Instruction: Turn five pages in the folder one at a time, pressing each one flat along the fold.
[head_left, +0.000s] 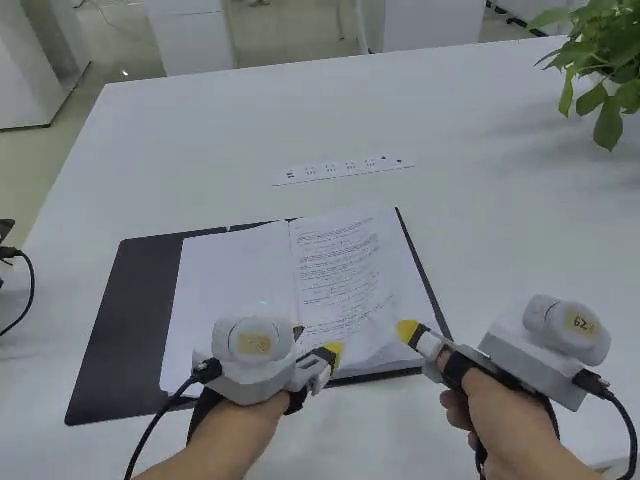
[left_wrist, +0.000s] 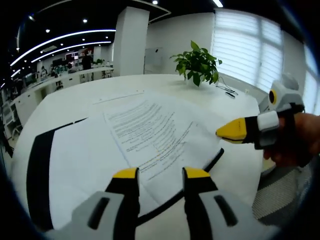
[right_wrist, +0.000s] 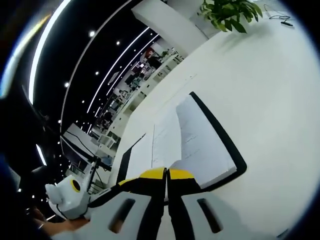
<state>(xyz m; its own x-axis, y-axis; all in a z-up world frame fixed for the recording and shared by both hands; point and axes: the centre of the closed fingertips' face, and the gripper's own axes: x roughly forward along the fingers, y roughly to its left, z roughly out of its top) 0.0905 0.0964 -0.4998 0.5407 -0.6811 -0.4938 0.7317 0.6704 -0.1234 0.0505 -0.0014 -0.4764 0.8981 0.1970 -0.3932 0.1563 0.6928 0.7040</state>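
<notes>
my left gripper (head_left: 325, 355), jaws spread, sits at the near edge of the open black folder (head_left: 125, 320), at 6 o'clock of its printed page (head_left: 340, 270). my right gripper (head_left: 408, 330), jaws pressed together, points at the page's 5 o'clock corner. the folder lies flat on the white table (head_left: 480, 200), potted plant (head_left: 600, 70) at 2 o'clock.

Sticker (head_left: 583, 323) on right claw (head_left: 408, 331): "62" (blurry); page (head_left: 340, 275) print unreadable

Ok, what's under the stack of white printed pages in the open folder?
The black folder cover: a wide bare strip shows left of the white pages, a thin edge on their right. Its middle and fold are covered, so hidden.
</notes>
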